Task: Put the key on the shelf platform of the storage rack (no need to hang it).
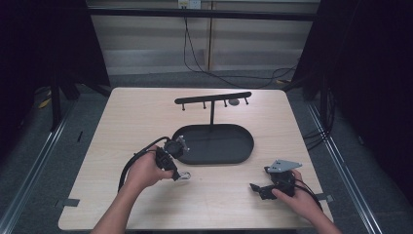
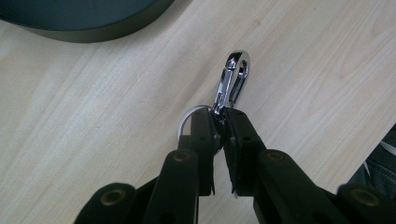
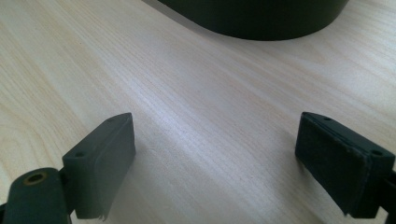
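Keyring clasp (image 2: pixel 232 84), chrome snap hook with a split ring, sat pinched in my left tool (image 2: pixel 219 135), jaws nearly shut on its swivel end, hook sticking out past the tips, low over the bench (image 2: pixel 93 140). In the high view the clasp (image 1: pixel 184 176) was just off the tips of the left tool (image 1: pixel 176 174), near the tray. Right tool (image 3: pixel 215 154) was wide open, holding nothing, resting low over bare bench; in the high view, right tool (image 1: pixel 255 187) well apart from the left one.

Risk, my judgement: grip was thin, on the swivel only, so the clasp could pivot or slip out if I swung fast. Ring might snag too.

Black oval tray (image 1: pixel 243 146) ahead of my left tool looked empty. Hook rack (image 1: pixel 213 98) rose from it, pegs bare as far as I could tell.
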Tool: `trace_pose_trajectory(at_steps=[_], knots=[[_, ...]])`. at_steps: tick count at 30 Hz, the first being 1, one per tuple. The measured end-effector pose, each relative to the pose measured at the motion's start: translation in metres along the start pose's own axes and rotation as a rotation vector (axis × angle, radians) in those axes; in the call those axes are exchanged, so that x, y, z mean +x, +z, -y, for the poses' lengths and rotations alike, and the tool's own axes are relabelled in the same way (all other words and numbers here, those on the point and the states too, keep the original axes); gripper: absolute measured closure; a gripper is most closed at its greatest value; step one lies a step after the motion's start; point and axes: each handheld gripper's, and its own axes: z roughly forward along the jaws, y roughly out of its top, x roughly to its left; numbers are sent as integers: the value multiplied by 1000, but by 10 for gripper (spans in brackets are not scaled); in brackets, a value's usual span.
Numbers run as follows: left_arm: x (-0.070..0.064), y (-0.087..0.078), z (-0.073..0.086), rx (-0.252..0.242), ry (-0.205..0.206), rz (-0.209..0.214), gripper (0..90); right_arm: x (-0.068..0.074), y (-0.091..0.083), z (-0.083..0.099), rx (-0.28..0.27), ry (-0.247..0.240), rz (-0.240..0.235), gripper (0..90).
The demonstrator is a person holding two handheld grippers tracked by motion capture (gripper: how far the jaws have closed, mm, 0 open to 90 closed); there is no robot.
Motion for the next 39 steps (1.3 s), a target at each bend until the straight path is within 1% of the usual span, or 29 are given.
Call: trace_pose_trajectory(at_steps=[2, 11, 13, 15, 17, 19, 23, 25, 29, 33, 35, 37, 38, 39], knots=[[1, -2, -1, -4, -7, -7, 826, 0, 0, 0, 0, 0, 0, 117], [4, -9, -5, -15, -17, -4, 826, 0, 0, 0, 0, 1, 0, 117], [5, -12, -6, -33, -32, -3, 826, 0, 0, 0, 0, 2, 0, 117], [5, -14, -7, -33, -28, -4, 826, 0, 0, 0, 0, 1, 0, 117], [6, -17, -8, -41, -33, -3, 826, 0, 0, 0, -1, 1, 0, 117], [7, -18, -9, -36, -29, -5, 826, 0, 0, 0, -1, 1, 1, 117], [8, -21, -12, -48, -41, -5, 826, 0, 0, 0, 0, 1, 0, 117], [9, -22, -13, -47, -40, -5, 826, 0, 0, 0, 0, 1, 0, 117], [11, -22, -14, -51, -57, 4, 826, 0, 0, 0, 0, 1, 0, 117], [12, -23, -15, -54, -69, 0, 826, 0, 0, 0, 0, 1, 0, 117], [12, -25, -17, -58, -81, -3, 826, 0, 0, 0, 0, 1, 0, 117], [14, -26, -18, -54, -76, -7, 826, 0, 0, 0, 0, 1, 0, 117], [13, -27, -18, -61, -90, -9, 826, 0, 0, 0, -1, 1, 1, 117], [14, -28, -19, -60, -92, -11, 826, 0, 0, 0, 0, 1, 0, 117]])
